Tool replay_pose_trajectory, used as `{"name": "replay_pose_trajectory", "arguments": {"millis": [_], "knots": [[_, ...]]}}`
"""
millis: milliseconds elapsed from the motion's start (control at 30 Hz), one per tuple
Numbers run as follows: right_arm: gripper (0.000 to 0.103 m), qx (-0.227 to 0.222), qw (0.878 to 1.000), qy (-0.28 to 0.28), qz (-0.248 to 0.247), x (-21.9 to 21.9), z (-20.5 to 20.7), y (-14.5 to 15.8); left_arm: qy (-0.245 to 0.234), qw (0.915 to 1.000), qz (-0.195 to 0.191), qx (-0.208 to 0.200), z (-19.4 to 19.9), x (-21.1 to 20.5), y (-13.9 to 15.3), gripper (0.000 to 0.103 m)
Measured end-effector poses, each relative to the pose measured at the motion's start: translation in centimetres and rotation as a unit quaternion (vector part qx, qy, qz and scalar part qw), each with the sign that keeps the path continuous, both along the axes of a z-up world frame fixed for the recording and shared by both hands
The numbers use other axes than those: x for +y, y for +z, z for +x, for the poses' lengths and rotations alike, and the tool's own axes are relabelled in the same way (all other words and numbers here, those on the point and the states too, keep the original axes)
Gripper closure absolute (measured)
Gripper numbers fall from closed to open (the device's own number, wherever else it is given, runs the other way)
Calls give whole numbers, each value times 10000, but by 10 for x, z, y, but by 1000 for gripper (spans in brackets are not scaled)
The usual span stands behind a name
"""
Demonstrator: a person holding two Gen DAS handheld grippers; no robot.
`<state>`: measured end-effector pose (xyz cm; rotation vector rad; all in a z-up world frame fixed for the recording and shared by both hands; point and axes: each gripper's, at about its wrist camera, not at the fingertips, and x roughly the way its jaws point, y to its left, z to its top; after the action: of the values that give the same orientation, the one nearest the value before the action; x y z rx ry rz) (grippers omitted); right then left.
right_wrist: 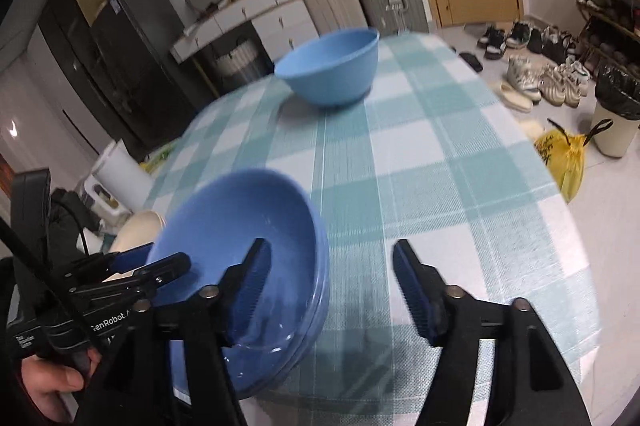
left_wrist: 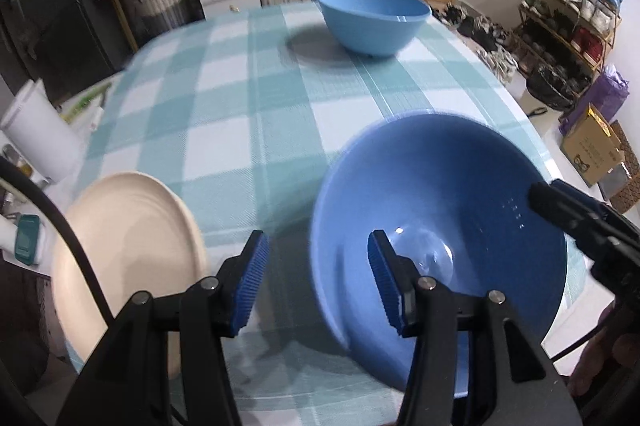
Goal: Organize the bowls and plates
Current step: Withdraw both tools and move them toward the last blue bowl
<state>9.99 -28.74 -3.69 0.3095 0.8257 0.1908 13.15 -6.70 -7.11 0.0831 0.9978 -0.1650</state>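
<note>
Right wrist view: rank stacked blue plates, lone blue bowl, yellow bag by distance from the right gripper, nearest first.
1. stacked blue plates: directly below-left of the right gripper, its left jaw over their rim; jaws open, nothing held.
2. lone blue bowl: far side of the checked tablecloth, centre.
3. yellow bag: off the table, on the floor to the right.
</note>
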Motion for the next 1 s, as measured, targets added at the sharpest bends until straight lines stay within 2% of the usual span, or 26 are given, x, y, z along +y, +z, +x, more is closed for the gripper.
{"name": "replay_pose_trajectory", "arguments": {"millis": [200, 267, 300, 333, 433, 500, 567, 600, 667, 700, 767, 800, 900, 1000], "knots": [[29, -199, 9997, -91, 145, -5, -6, 11, 207, 9983, -177, -516, -6, 23, 22, 49], [29, -276, 9995, -15, 124, -2, -9, 14, 227, 9979, -237, -560, -6, 29, 25, 39], [29, -339, 9994, 35, 98, 1, -12, 17, 212, 9978, -342, -522, -4, 32, 25, 28], [29, -393, 9992, 83, 88, 4, -15, 19, 218, 9971, -508, -528, -2, 37, 28, 23], [28, -769, 9964, 345, -10, 16, -26, 33, 428, 9931, -889, -639, 2, 54, 41, 22], [14, -1021, 9941, 365, -31, 19, -30, 40, 612, 9894, -1131, -680, 6, 65, 50, 21], [10, -1234, 9919, 296, -18, 20, -31, 52, 795, 9870, -1244, -638, 14, 73, 57, 12], [9, -1277, 9914, 285, 76, 19, -30, 58, 853, 9862, -1302, -571, 20, 75, 60, 3], [6, -1315, 9900, 434, 279, 19, -26, 70, 851, 9829, -1590, -370, 33, 79, 65, 2], [5, -1345, 9891, 511, 309, 18, -23, 78, 798, 9796, -1842, -115, 46, 79, 65, 2], [4, -1376, 9884, 569, 300, 17, -13, 93, 805, 9790, -1867, 152, 65, 76, 68, 2], [1, -1378, 9886, 539, 278, 15, -8, 100, 804, 9792, -1854, 189, 73, 73, 70, 2], [1, -1335, 9895, 490, 253, 7, 14, 117, 860, 9810, -1723, 240, 98, 67, 74, 2], [1, -1065, 9929, 474, 242, -3, 49, 127, 825, 9844, -1532, 247, 136, 58, 75, 2]]}}
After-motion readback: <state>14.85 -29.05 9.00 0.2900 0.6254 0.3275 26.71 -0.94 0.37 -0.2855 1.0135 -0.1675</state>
